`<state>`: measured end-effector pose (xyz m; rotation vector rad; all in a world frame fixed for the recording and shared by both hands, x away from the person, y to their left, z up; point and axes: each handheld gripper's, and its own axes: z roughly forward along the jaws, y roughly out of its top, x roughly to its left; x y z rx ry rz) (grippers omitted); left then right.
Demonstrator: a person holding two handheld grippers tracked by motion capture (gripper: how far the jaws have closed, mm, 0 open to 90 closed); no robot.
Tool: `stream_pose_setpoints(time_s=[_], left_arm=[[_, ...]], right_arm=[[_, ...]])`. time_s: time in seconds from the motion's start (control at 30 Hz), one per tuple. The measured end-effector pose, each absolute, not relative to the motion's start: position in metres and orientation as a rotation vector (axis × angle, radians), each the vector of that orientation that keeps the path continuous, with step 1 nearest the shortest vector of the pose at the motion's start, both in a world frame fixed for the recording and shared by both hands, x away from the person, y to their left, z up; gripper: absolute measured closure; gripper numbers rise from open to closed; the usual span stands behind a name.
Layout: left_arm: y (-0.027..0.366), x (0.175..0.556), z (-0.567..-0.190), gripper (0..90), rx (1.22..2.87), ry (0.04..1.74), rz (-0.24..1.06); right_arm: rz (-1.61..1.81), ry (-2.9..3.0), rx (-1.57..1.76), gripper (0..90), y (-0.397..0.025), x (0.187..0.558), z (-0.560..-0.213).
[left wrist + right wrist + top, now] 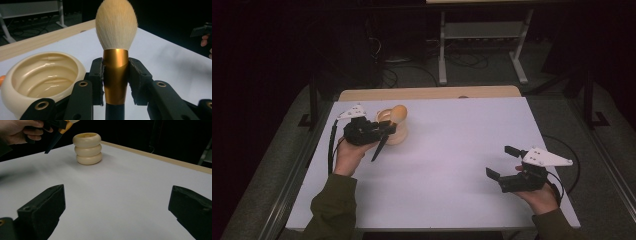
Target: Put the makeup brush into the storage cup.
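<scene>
A makeup brush with a cream bristle head [116, 23], gold ferrule [115, 75] and black handle [379, 146] is held upright-tilted. My left gripper [388, 127] is shut on the ferrule, above the table's far left. Just beside it stands a cream ribbed cup [396, 135], open-topped and hollow [42, 75]; in the right gripper view the cup [88, 148] looks like three stacked rings. The brush head hangs over the cup's rim in the high view. My right gripper [500, 161] rests open near the front right, nothing between its jaws.
The white table top [452, 150] has a wooden strip [427, 93] along its far edge. Beyond it lie a dark floor with cables and a metal stand's legs [442, 55]. A metal rail [294, 175] runs along the table's left side.
</scene>
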<state>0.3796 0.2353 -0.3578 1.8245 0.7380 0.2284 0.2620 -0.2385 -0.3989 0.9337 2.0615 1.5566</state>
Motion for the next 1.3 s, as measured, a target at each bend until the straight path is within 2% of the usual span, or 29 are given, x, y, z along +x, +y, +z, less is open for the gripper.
stream_pose_setpoints(time_s=[1.3], left_arm=[[0.238, 0.404, -0.333, 66.7, 1.725, 0.707, 0.248]], right_arm=[[1.571, 2.047, 0.943, 0.3, -0.240, 0.261, -0.397]])
